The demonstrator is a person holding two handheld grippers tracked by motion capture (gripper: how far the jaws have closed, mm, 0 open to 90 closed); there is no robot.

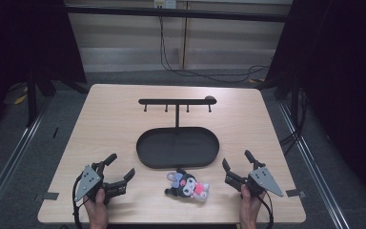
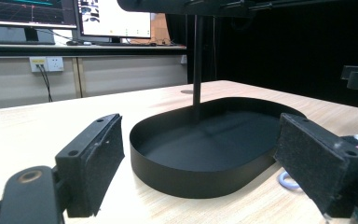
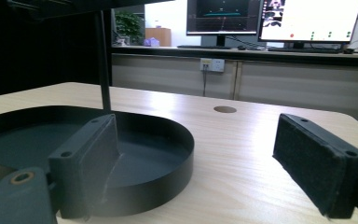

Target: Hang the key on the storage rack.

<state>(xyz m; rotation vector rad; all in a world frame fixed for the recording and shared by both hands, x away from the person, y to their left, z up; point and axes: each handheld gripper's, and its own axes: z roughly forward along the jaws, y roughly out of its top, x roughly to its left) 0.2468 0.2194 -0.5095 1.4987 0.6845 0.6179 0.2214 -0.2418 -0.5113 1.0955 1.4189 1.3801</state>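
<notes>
Item: plush toy (image 1: 187, 185), near worktop (image 1: 109, 119) edge between 2 spread, empty claws, left claw (image 1: 118, 167) and right claw (image 1: 237, 166); risk: an off-centre pinch nudges it off.

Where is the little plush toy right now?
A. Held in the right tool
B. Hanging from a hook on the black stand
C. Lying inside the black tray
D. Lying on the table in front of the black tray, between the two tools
D: the high view shows the plush toy lying on the table just in front of the black tray, between the left tool and the right tool, both open and apart from it.
</notes>
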